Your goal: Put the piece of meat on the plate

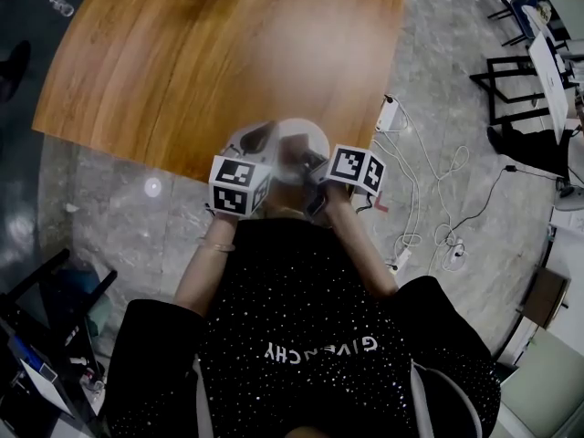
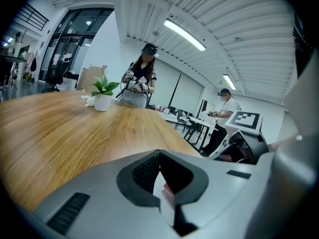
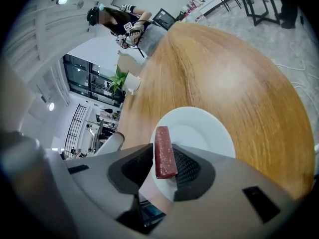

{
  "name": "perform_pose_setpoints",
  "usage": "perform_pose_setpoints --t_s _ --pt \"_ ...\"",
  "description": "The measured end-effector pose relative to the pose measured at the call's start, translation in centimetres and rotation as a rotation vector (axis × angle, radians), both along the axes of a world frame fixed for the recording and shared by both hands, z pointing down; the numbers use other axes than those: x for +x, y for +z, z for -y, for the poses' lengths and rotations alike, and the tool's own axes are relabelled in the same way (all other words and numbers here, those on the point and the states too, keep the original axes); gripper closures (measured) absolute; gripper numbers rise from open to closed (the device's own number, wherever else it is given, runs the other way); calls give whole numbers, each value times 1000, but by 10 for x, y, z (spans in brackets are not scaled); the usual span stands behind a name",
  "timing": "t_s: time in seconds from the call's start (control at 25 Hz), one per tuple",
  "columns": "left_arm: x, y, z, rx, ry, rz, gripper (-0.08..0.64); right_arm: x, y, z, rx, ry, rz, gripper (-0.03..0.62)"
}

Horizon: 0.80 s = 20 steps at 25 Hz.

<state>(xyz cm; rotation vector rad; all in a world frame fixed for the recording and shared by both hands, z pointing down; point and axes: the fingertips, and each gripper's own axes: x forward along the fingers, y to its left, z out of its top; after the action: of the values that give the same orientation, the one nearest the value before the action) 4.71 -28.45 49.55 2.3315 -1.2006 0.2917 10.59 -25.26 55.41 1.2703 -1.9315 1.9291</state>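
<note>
The piece of meat (image 3: 164, 152) is a red strip, standing on end between the pads of my right gripper (image 3: 162, 169), which is shut on it. Just beyond and below it lies the white plate (image 3: 207, 131), at the near edge of the wooden table (image 1: 182, 53). In the head view the plate (image 1: 303, 135) sits between both grippers, with my right gripper (image 1: 313, 164) at its near right. My left gripper (image 1: 257, 140) is at the plate's left rim. Its jaws (image 2: 162, 183) stand close together. A white sliver with a reddish spot shows in the narrow gap, and a grip cannot be made out.
A potted plant (image 2: 103, 99) stands at the table's far side, with a person (image 2: 142, 81) holding grippers behind it. Cables and a power strip (image 1: 429, 199) lie on the floor to the right. Black chairs and desks (image 1: 525, 80) stand further right.
</note>
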Motion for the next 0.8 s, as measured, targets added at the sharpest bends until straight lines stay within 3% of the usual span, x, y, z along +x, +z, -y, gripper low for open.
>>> perform_pose_setpoints --t_s 0.28,0.44,0.64,0.8 --pt "4 -5 0 12 5 9 551 2 -1 -1 -12 -16 -4 476" --pt "6 -10 1 22 10 1 551 -2 -1 -3 -11 -49 -24 432" --pt "9 -11 3 25 19 -4 551 2 -4 -2 6 -76 -141 387" --pt "12 -10 4 23 25 -5 551 11 -1 -2 48 -144 -311 365"
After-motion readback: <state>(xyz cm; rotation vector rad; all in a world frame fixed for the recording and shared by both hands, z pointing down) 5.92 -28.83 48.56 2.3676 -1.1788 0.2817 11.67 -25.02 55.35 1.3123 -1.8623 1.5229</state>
